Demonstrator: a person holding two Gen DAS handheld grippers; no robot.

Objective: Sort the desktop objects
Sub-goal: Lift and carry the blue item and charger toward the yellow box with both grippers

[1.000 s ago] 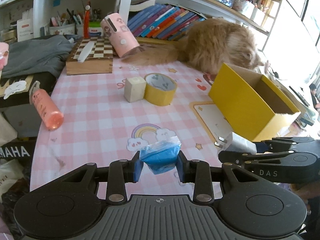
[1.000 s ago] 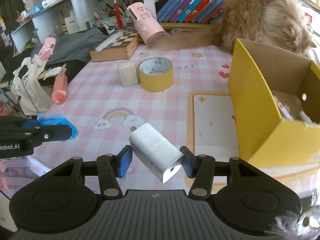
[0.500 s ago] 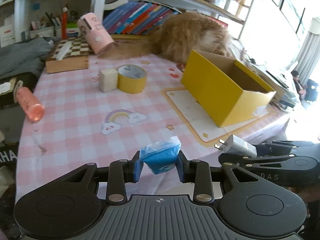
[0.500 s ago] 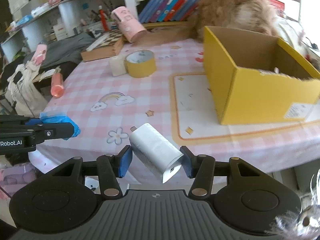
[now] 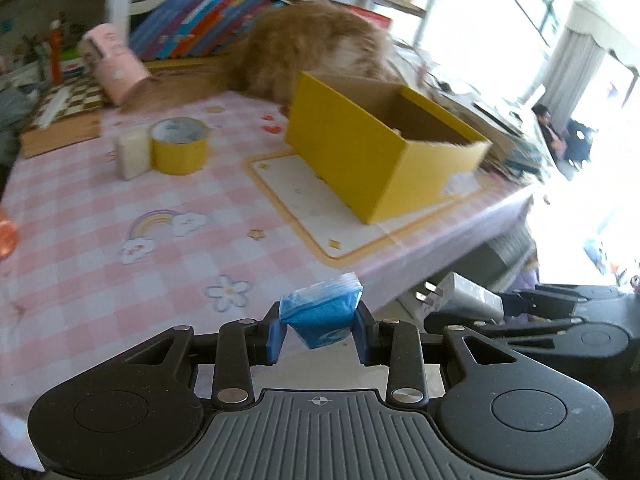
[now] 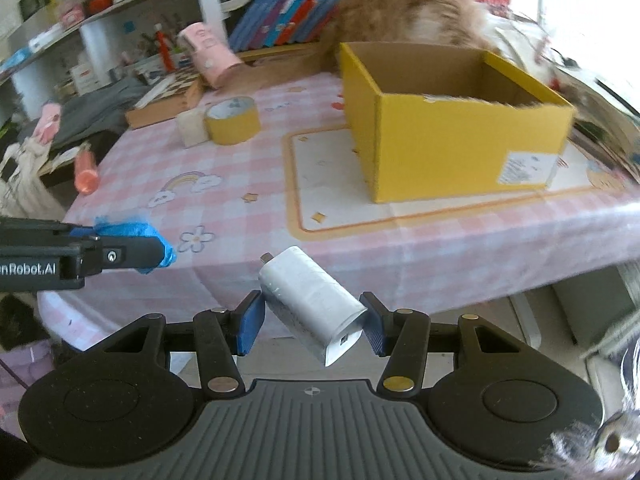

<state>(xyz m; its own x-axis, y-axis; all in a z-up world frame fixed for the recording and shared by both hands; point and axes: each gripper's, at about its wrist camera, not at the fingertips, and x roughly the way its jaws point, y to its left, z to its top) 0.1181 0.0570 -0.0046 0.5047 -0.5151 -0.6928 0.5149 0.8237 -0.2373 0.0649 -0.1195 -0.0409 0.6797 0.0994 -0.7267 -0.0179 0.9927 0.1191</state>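
Table edge now nearer; box label right-view only.

Left gripper jaws clamping blue packet, yellow box on pink checked tablecloth

Daylight is flooding in from the window, blowing out the right side; shelves are blurring, and edges are bending fisheye-style.

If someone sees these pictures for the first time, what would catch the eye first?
Probably the open yellow box on the pink checked tablecloth, with a fluffy orange cat lying behind it. Nearer, the right gripper holds a white charger, and the left gripper a blue packet.
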